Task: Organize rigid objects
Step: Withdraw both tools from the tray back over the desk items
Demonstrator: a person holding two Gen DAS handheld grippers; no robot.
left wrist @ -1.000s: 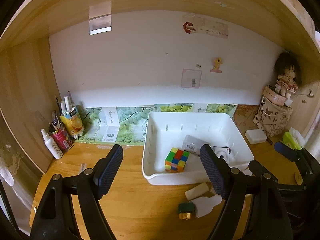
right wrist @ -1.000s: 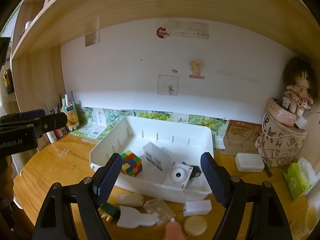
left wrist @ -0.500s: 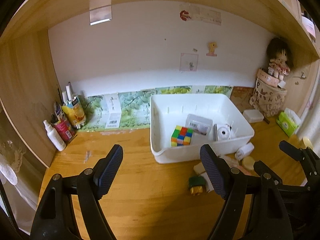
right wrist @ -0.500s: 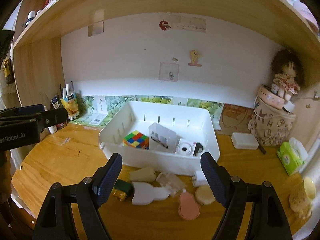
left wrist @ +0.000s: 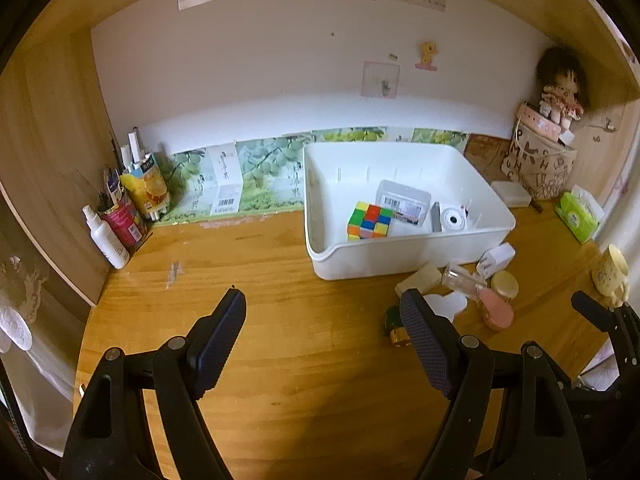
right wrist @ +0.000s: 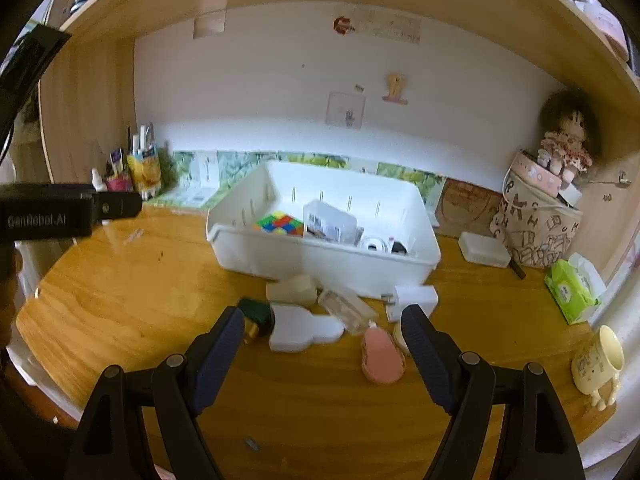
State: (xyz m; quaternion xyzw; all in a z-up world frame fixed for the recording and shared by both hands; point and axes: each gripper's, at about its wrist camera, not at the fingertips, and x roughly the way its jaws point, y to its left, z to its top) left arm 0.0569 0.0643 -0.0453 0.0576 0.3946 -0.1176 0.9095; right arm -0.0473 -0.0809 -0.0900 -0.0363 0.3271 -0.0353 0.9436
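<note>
Loose items lie in a cluster on the desk (right wrist: pixel 120 320) against the bin's (right wrist: pixel 332 264) front wall, from green cap (right wrist: pixel 256 312) through white slab (right wrist: pixel 304 328), long axis left-right, to pink piece (right wrist: pixel 382 354), straight ahead of the spread, empty right gripper (right wrist: pixel 322 344), the nearer one; left gripper (left wrist: pixel 322 340) also spread, empty.

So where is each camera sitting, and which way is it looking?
Left wrist: rides on the left gripper, over the left part of the desk, facing the back wall; shows its own open jaws, with the right gripper at the right edge.
Right wrist: rides on the right gripper, further right, facing the small things lying before the white bin; shows its own open jaws, with the left gripper at the left edge.
Shared: the bin, the colourful cube, the doll.
</note>
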